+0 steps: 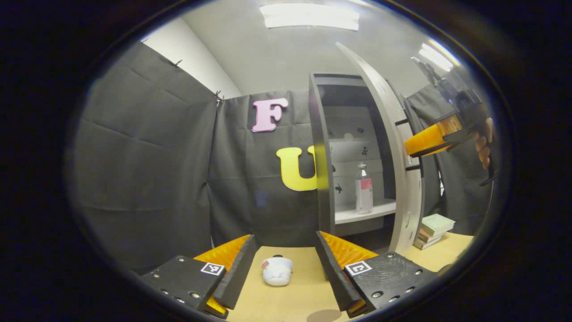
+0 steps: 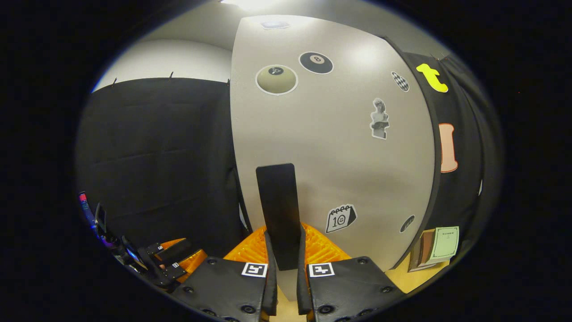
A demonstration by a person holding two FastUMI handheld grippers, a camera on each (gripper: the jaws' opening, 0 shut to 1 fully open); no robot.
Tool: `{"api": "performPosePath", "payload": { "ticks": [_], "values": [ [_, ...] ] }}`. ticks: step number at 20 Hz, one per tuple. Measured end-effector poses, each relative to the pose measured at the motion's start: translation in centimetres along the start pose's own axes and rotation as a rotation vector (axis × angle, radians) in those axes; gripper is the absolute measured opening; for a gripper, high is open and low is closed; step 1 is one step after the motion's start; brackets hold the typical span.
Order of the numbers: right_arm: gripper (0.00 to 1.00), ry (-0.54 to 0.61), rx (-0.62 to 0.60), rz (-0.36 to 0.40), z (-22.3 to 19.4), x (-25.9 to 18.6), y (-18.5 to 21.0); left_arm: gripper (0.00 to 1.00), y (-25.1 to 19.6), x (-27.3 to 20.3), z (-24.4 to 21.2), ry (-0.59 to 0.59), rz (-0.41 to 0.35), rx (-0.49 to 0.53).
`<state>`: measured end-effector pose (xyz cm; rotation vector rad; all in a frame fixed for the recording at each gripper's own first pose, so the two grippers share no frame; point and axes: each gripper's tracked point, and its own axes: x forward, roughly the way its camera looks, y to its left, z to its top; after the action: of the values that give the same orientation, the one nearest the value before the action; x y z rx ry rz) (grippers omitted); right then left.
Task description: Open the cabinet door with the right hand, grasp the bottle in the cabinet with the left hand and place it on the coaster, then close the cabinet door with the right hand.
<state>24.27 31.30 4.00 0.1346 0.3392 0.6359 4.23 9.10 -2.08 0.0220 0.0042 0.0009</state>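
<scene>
So we've got our left gripper (image 1: pixel 286 264) hanging low over the tan wooden tabletop (image 1: pixel 290 304), fingers spread wide with nothing between them, and a small white rounded object with a bit of red on it (image 1: pixel 277 270) lying on the table in the gap ahead of them. Moving right in the left gripper view, the tall grey cabinet (image 1: pixel 322 156) stands open, and the clear plastic bottle with a pink label (image 1: pixel 364 188) is upright on its pale shelf (image 1: pixel 371 210), well apart from our left fingers. Next over is the curved-looking grey cabinet door (image 1: pixel 393 147), swung out toward us, and at its edge our right gripper (image 1: pixel 424 141) reaches in with a hand (image 1: pixel 485 143) behind it. A small stack of books (image 1: pixel 433 229) sits on the table just past the door's foot. In the right gripper view the left gripper (image 2: pixel 174 261) shows low at the left, and our right gripper (image 2: pixel 286 268) has its fingers narrowed onto the flat black door handle (image 2: pixel 279 210), one pressing on each side of it. That door (image 2: pixel 330 147) wears a handful of stickers, an eight-ball sticker (image 2: pixel 316 62) up top and a little calendar sticker (image 2: pixel 340 218) near the handle. The books (image 2: pixel 440 248) peek out at the far right.
</scene>
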Motion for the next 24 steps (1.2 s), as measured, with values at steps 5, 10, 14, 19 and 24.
{"api": "performPosePath", "payload": {
  "ticks": [5, 10, 14, 19, 24],
  "values": [
    [0.19, 0.004, 0.000, 0.029, 0.1, -0.3, -0.4, 0.82, -4.9, 0.3, 1.1, -0.014, -0.037, -0.004],
    [0.19, 0.003, 0.002, 0.035, 0.4, 0.2, -0.7, 0.81, -10.2, 0.2, 1.9, -0.025, -0.089, -0.006],
    [0.19, -0.005, 0.001, 0.030, 0.4, 0.0, -1.0, 0.81, -13.2, -0.2, 2.2, -0.030, -0.110, -0.001],
    [0.19, -0.023, -0.020, 0.007, 0.5, -0.2, -1.7, 0.84, -15.6, -0.4, 2.1, -0.023, -0.115, -0.011],
    [0.19, -0.051, -0.024, -0.046, 0.7, -1.4, -3.4, 0.81, -17.6, -1.4, 2.4, -0.027, -0.114, -0.011]
  ]
}}
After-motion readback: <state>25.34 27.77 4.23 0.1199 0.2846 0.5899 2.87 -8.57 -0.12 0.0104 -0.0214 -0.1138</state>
